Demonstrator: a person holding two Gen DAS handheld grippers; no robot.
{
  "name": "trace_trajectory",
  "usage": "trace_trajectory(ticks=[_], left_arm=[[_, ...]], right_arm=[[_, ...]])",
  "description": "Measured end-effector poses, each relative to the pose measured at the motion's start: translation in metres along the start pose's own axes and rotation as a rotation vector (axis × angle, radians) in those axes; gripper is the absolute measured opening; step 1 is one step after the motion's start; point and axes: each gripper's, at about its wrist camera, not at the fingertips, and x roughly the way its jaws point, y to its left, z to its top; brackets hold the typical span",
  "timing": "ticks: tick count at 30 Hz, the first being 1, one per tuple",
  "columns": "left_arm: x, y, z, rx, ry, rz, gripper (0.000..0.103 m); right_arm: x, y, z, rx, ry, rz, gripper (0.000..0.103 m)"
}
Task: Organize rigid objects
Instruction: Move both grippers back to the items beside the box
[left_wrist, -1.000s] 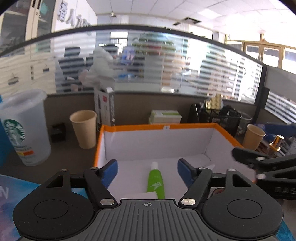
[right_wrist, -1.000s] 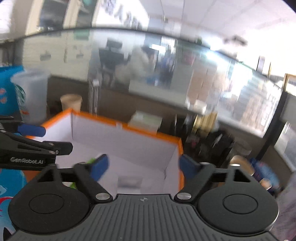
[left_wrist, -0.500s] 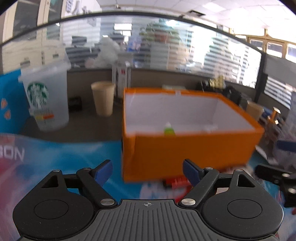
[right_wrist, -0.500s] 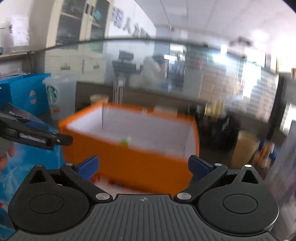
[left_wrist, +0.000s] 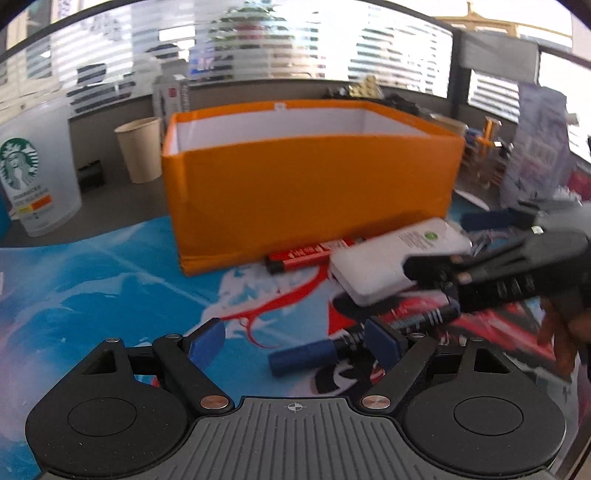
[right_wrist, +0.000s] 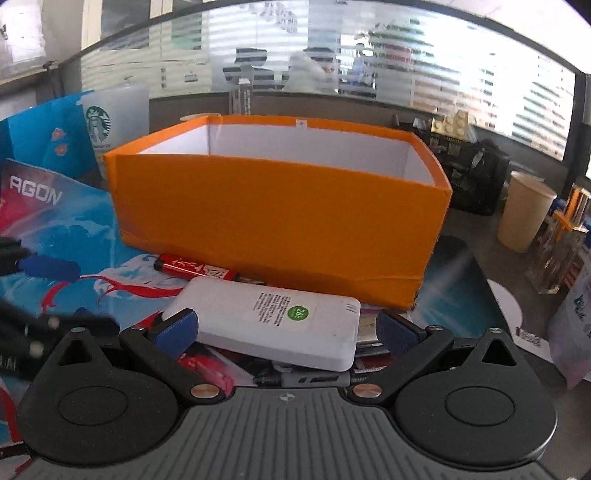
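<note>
An orange box (left_wrist: 310, 199) (right_wrist: 277, 221) with a white inside stands on the printed mat. In front of it lie a red marker (left_wrist: 306, 254) (right_wrist: 195, 269), a white power bank (left_wrist: 388, 258) (right_wrist: 273, 321) and a blue-capped black marker (left_wrist: 306, 358). My right gripper (right_wrist: 286, 332) (left_wrist: 436, 242) is open wide, with the power bank between its jaws; a gap shows at the right pad. My left gripper (left_wrist: 295, 341) (right_wrist: 74, 295) is open low over the mat. The marker's blue cap lies just beyond its right finger (left_wrist: 382, 343). A grey pen (right_wrist: 306, 378) lies under the power bank.
A Starbucks cup (left_wrist: 33, 177) (right_wrist: 107, 122) and a paper cup (left_wrist: 140, 147) stand left of the box. Another paper cup (right_wrist: 524, 214) and a black mesh organiser (right_wrist: 469, 173) are at the right, with a plastic bag (left_wrist: 535, 147) beyond. The blue mat (left_wrist: 92, 277) spreads to the left.
Both grippers came down from above the box to the mat in front of it. The right jaws opened wider and now straddle the power bank. The left jaws opened slightly.
</note>
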Motion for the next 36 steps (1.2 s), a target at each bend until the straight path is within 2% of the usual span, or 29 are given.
trace_trajectory(ticks=[4, 5, 6, 8, 13, 15, 20, 27, 31, 36], left_arm=[[0.003, -0.006, -0.002, 0.034, 0.010, -0.021, 0.080], [0.004, -0.008, -0.003, 0.046, 0.017, -0.022, 0.069], [0.006, -0.009, -0.005, 0.055, 0.023, -0.025, 0.062], [0.002, -0.010, -0.007, 0.061, 0.012, -0.032, 0.054], [-0.004, -0.010, -0.011, 0.076, 0.013, -0.047, 0.048], [-0.007, -0.011, -0.012, 0.084, 0.016, -0.054, 0.038], [-0.018, -0.010, -0.017, 0.109, 0.039, -0.072, 0.028], [-0.024, -0.002, -0.020, 0.116, 0.063, -0.091, 0.018], [-0.027, 0.000, -0.022, 0.125, 0.066, -0.097, 0.019], [-0.024, -0.011, -0.019, 0.190, 0.054, -0.089, 0.024]], right_arm=[[0.010, -0.009, 0.000, 0.053, 0.026, 0.036, 0.103], [0.010, -0.010, 0.000, 0.064, 0.027, 0.043, 0.103], [0.011, -0.010, 0.000, 0.068, 0.030, 0.049, 0.103], [0.011, -0.007, 0.000, 0.056, 0.033, 0.056, 0.103], [0.008, 0.003, -0.002, 0.014, 0.040, 0.069, 0.103], [0.005, 0.006, -0.003, 0.017, 0.043, 0.083, 0.103], [-0.003, 0.019, -0.007, -0.002, 0.060, 0.114, 0.103], [-0.015, 0.038, -0.015, -0.081, 0.088, 0.281, 0.103], [-0.014, 0.033, -0.011, -0.085, 0.073, 0.241, 0.103], [-0.008, 0.013, -0.001, -0.033, 0.067, 0.272, 0.102]])
